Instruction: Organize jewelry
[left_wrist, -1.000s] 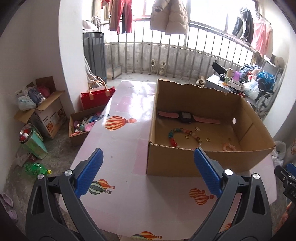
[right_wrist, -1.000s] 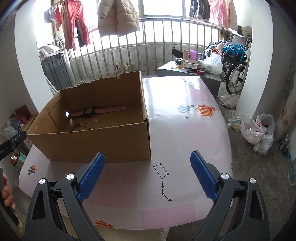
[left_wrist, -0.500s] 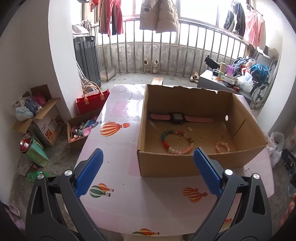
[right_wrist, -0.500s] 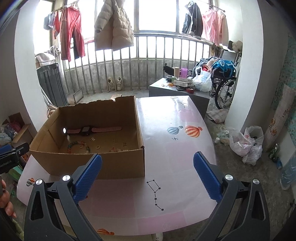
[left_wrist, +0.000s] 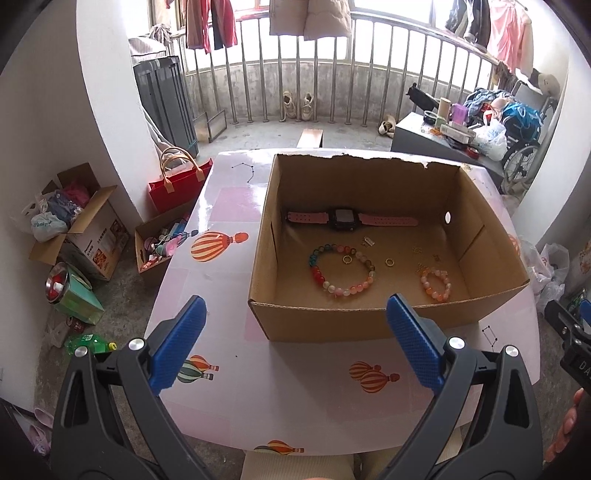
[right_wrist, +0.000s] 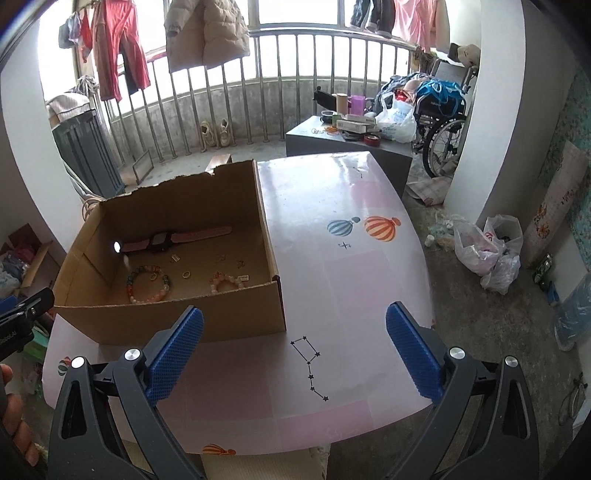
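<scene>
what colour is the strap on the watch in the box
Pink, with a black watch body; the watch lies flat in the cardboard box, clearest in the left wrist view.

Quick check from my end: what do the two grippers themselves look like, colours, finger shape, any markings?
Both match. The left gripper and right gripper each have two black plastic clamp-style arms with triangular cut-outs and round silver rivets. The fingers end in long blue pads with a fine cross-hatched grip texture. The right gripper's body, seen from the left camera, carries white lettering too cut off to read. No cables or sleeves show.
</scene>
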